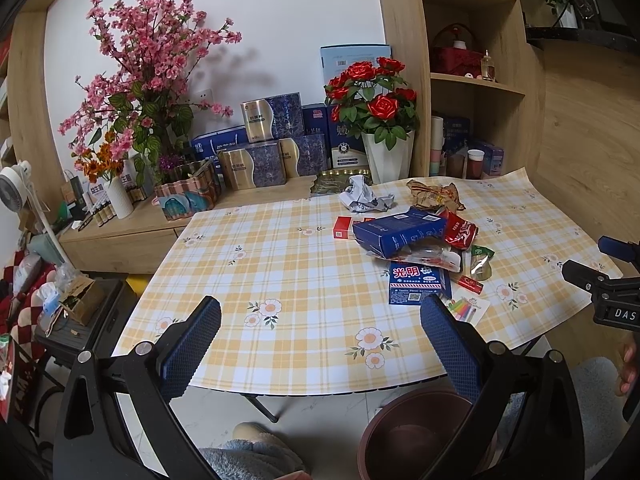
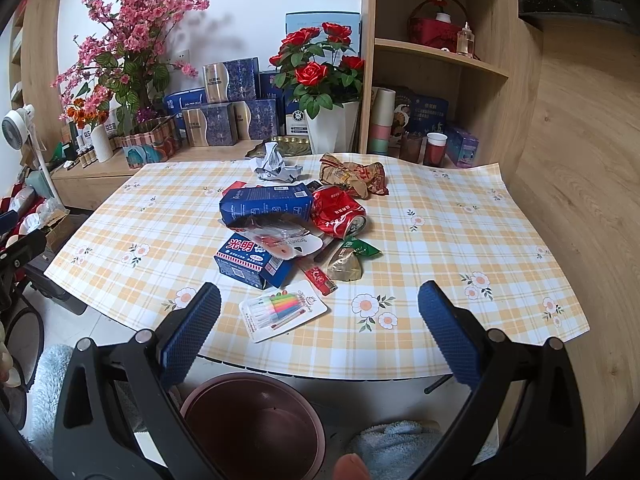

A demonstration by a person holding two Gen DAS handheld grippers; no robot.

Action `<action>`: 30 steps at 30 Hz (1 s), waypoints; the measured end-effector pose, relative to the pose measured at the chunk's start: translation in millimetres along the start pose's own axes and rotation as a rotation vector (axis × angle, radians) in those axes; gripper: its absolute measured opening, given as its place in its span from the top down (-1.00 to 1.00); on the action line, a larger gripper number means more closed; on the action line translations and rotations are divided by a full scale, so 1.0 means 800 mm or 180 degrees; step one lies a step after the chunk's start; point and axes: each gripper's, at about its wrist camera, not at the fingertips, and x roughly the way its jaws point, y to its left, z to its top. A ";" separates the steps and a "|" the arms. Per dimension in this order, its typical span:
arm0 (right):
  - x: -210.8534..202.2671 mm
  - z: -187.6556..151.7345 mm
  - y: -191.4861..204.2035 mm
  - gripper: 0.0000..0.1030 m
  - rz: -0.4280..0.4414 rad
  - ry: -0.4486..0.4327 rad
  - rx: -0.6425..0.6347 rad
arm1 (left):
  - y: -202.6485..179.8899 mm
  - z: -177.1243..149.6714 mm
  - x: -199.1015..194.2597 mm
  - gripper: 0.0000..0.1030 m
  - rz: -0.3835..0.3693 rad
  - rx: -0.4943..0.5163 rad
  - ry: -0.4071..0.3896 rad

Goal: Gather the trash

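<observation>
Left wrist cam first: my left gripper (image 1: 320, 344) is spread wide with nothing between the blue pads, hanging over the near edge of the table with the yellow plaid cloth (image 1: 280, 264). The trash pile sits right of centre on the cloth: a dark blue carton (image 1: 398, 232) lying on top, a red pack (image 1: 343, 227) just left of it, a crushed red can (image 1: 460, 232) on its right, and a blue box with white characters (image 1: 418, 286) in front. Further back there's a crumpled white paper (image 1: 364, 198) and a brown wrapper (image 1: 434, 195). The brown bin (image 1: 404, 436) is on the floor below the table edge, partly behind my right finger. The other gripper pokes in from the right edge of this view.

Right wrist cam: my right gripper (image 2: 320, 344) is wide open too, holding nothing, over the near table edge. From here the pile is dead ahead. Closest to me is a card of coloured pens (image 2: 282, 310), flat on the cloth between the fingers. Behind it is a red lighter (image 2: 320, 279), a green and gold wrapper (image 2: 349, 262), and a clear plastic blister pack (image 2: 280, 238) lying over the blue box, under the carton. The bin's mouth is right underneath, and it looks empty.
</observation>
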 end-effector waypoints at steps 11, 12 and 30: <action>0.002 0.001 -0.001 -0.89 -0.0005 0.0002 -0.0002 | 0.004 0.000 -0.002 -0.90 0.0005 -0.0003 -0.0014; 0.002 0.001 -0.001 -0.89 -0.0003 0.0001 -0.0003 | 0.003 0.001 -0.002 -0.90 0.0009 0.0002 -0.0012; 0.003 0.007 0.003 -0.89 -0.0027 0.0016 -0.0014 | 0.004 0.007 -0.007 -0.90 -0.0016 -0.0033 -0.0039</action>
